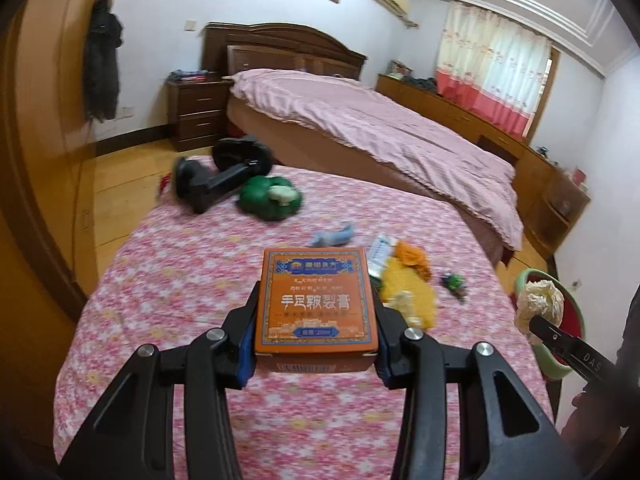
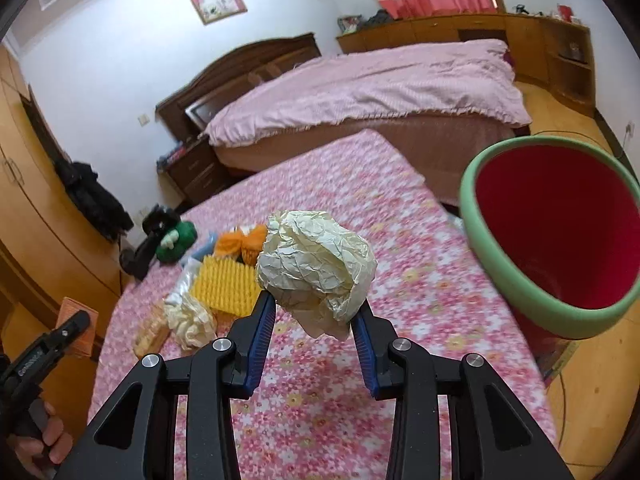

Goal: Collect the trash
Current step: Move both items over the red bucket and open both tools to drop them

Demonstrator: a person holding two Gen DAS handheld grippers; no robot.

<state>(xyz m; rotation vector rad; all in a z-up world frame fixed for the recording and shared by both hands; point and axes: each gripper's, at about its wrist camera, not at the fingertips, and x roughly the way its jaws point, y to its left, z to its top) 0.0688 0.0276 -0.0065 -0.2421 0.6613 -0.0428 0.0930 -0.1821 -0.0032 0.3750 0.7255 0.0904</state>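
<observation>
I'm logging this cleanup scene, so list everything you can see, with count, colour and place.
carton: one, orange, clamped in the left gripper
paper ball: one, cream, clamped in the right gripper
bin: one, red with green rim, right of the table
brush: one, yellow, on the table
crumpled wrapper: one, whitish, beside the brush
orange item: one, behind the brush
green toy: one, far end of table
black holder: one, beside the green toy
table: one, pink floral cloth
bed: one, pink cover, behind
left gripper: black, blue pads
right gripper: black, blue pads
</observation>
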